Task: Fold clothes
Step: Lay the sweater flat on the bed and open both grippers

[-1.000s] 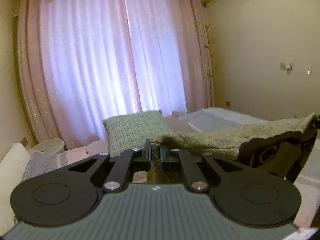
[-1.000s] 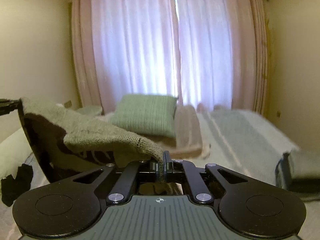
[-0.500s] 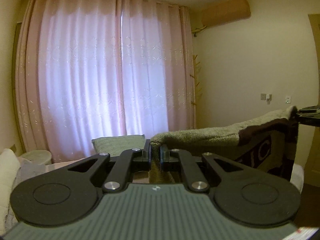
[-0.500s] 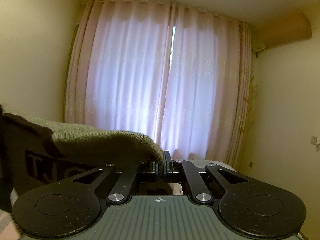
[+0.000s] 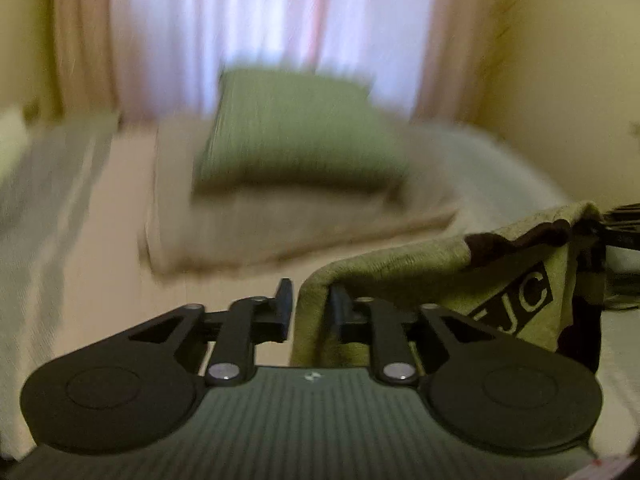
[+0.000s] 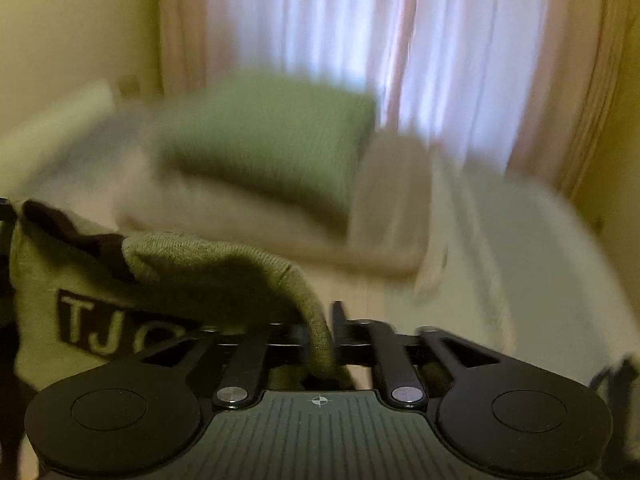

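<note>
The olive knit sweater (image 5: 440, 264) hangs stretched between the 2 grippers, above the bed (image 5: 80, 240). In the left wrist view, the left gripper (image 5: 310, 304) has its 2 fingers parted – there is a clear gap between the left finger (image 5: 285, 300) and the cloth edge, which drapes against the right finger only. So this tong stands spread, with the sweater's hem lying in the gap rather than pinched. From there the knit runs off to the right, where a dark brown lining and a dark patch with the pale letters "JC" (image 5: 524, 304) show, and its far corner meets the other tool at the picture's right edge.

In the right wrist view, the right gripper (image 6: 324, 328) has a fold of the sweater (image 6: 224, 272) passing down between its fingers. The right finger (image 6: 339, 320) stands close against the cloth, but the knit covers the left one, so whether the tong is truly pinching or has eased apart cannot be told. The patch reads "TJC" (image 6: 116, 328) here, on the part hanging at lower left.

Beyond the garment, both views are smeared by motion blur: a green pillow (image 5: 296, 132) lies on a beige folded blanket (image 5: 280, 224) at the head of the bed, with pink curtains (image 5: 260, 20) behind and a yellowish wall (image 5: 568, 80) to the right.
</note>
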The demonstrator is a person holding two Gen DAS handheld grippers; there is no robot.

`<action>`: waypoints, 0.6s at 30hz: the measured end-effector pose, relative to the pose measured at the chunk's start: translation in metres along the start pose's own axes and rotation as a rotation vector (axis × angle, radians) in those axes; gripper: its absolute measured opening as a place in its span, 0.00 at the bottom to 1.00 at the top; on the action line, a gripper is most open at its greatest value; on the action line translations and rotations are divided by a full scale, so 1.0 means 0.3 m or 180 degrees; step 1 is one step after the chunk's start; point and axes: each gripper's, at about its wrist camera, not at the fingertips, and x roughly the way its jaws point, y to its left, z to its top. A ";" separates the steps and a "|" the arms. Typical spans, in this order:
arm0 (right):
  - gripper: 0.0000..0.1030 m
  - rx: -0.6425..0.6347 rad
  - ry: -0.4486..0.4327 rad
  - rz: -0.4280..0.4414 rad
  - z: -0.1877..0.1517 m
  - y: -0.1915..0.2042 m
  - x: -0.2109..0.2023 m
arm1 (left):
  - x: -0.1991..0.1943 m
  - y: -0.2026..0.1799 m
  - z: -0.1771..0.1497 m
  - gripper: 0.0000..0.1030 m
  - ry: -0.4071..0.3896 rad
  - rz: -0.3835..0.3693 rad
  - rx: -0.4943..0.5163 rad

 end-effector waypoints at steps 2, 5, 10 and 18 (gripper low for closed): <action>0.31 0.0045 0.0223 -0.0095 -0.037 -0.032 0.208 | 0.173 0.041 -0.075 0.17 0.0231 0.0222 -0.0142; 0.32 0.0253 0.0371 0.0083 -0.169 -0.068 0.290 | 0.234 0.094 -0.185 0.17 0.0394 0.0353 -0.0404; 0.32 0.0308 0.0656 0.0246 -0.303 -0.059 0.337 | 0.215 0.117 -0.333 0.17 0.0729 0.0418 -0.0416; 0.37 0.0517 0.0920 0.0278 -0.466 -0.020 0.216 | 0.052 0.210 -0.554 0.26 0.1038 0.0512 -0.0694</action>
